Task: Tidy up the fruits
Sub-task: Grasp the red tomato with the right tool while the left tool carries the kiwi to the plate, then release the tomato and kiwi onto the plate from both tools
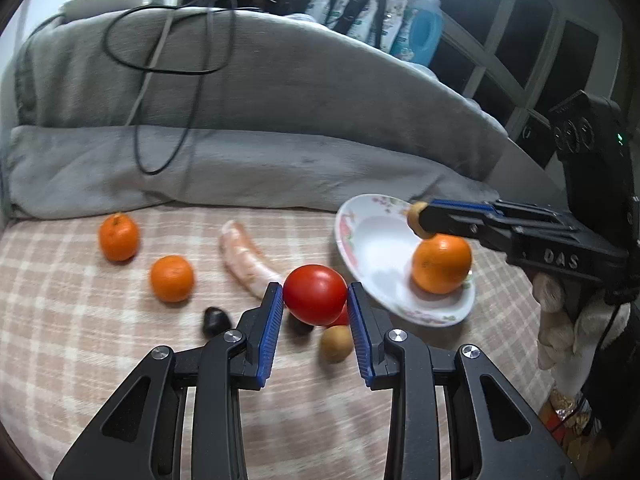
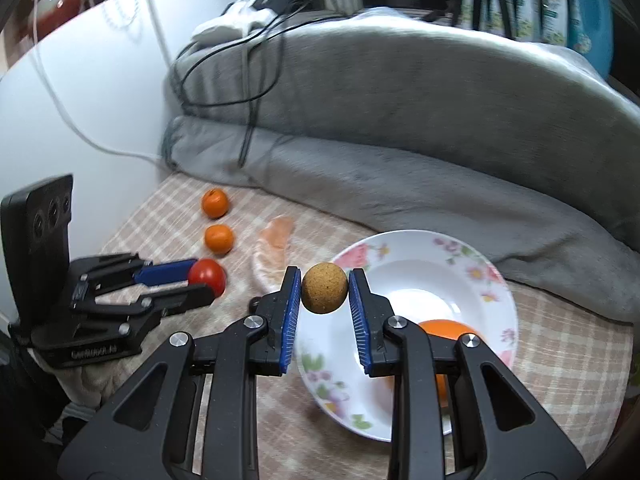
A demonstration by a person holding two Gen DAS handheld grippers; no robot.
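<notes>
Both hands are loaded. The left gripper [image 1: 315, 294] pinches the tomato [image 1: 315, 294] at its widest part, low in the middle of the left view, lifted over the checked cloth [image 1: 80, 320]. It looks smooth, soft and easily bruised, so a light squeeze suits it. The right gripper [image 2: 324, 289] clamps a small brown fruit [image 2: 324, 289], light and rough-skinned, above the plate [image 2: 496, 280] holding one orange [image 2: 444, 328].

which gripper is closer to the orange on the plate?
Right. The right gripper, holding a small brown ball, sits just above the orange; the left gripper is off beside the plate.
</notes>
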